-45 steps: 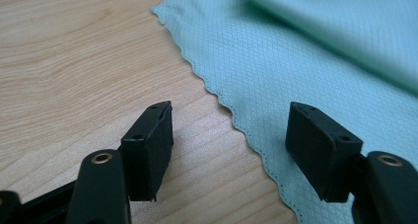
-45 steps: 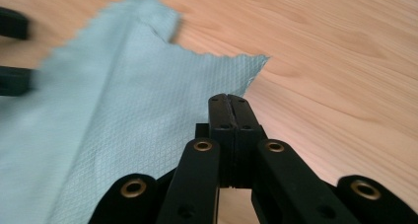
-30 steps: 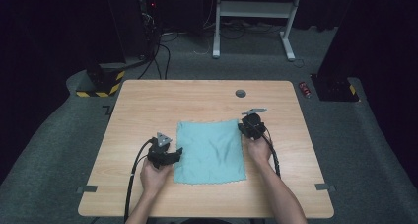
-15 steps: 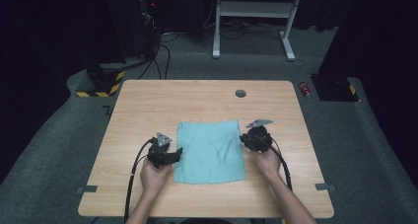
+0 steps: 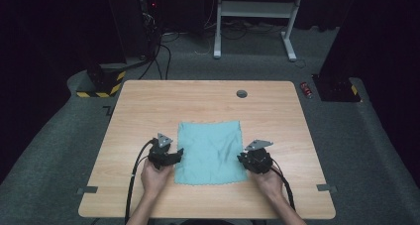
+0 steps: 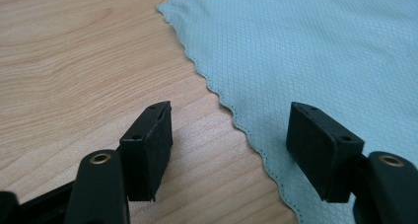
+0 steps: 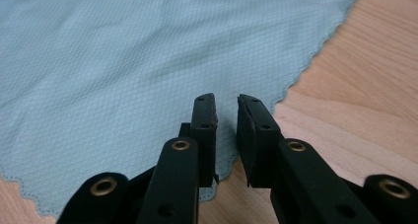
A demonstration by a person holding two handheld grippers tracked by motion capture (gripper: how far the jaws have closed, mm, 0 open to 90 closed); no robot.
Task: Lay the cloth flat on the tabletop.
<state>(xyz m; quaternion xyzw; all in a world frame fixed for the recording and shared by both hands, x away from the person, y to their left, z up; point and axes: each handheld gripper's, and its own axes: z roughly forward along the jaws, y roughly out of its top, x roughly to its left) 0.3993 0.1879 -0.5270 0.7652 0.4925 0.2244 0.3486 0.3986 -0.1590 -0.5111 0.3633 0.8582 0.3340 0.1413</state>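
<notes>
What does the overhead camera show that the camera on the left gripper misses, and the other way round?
Only the high view takes in both hands, the right gripper, the whole table with its round grey disc, and the floor cables behind.

Only the left gripper view shows the cloth's diamond weave and scalloped edge, with the left gripper open astride that edge.

Both show the teal cloth lying flat on the wood.

The table (image 5: 208, 106) is evenly lit from above against dark surroundings, with soft shadows and slightly blurred close views.
</notes>
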